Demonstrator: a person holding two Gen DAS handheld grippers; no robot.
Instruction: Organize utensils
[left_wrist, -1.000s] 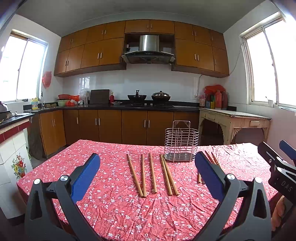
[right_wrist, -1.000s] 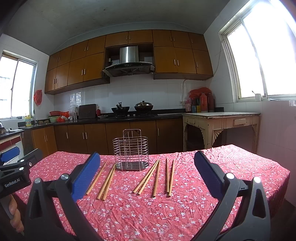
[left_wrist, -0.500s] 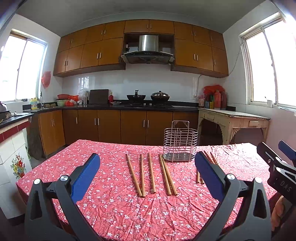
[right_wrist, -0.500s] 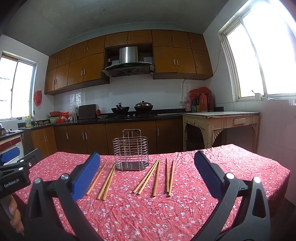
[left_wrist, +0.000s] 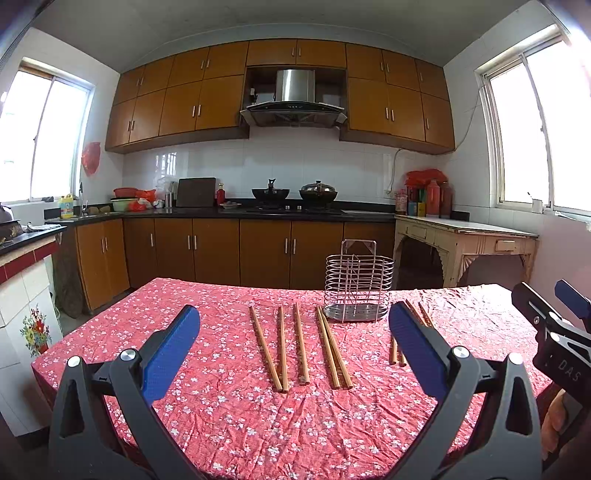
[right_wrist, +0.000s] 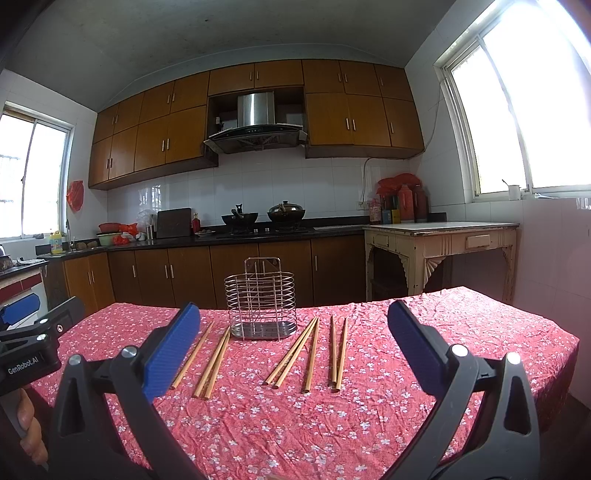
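**Both claws spread wide, chopsticks all laid out on the table**

So the left claw (left_wrist: 293, 347) was wide open with nothing between its blue pads, hovering low over the near edge of the table (left_wrist: 236, 417), which had a red flowery cloth on it. Same deal with the right claw (right_wrist: 293, 345): jaws far apart, holding nothing.

In the left wrist view, five wooden chopsticks (left_wrist: 301, 347) lay in the middle of the frame, running roughly away from the camera, a loose three on the left and a touching pair on the right. A few more chopsticks poked out behind the right-hand pad, partly hidden. The wire utensil holder (left_wrist: 357, 286) stood upright just beyond them, right of centre, and looked empty.

From the right wrist view the holder (right_wrist: 260, 301) sat in the centre, with chopsticks fanned on the cloth either side of it: three at lower left, five at lower right (right_wrist: 314, 354).

Each claw showed up at the edge of the other's view, with a bit of a hand (right_wrist: 27, 428) gripping the handle at lower left.
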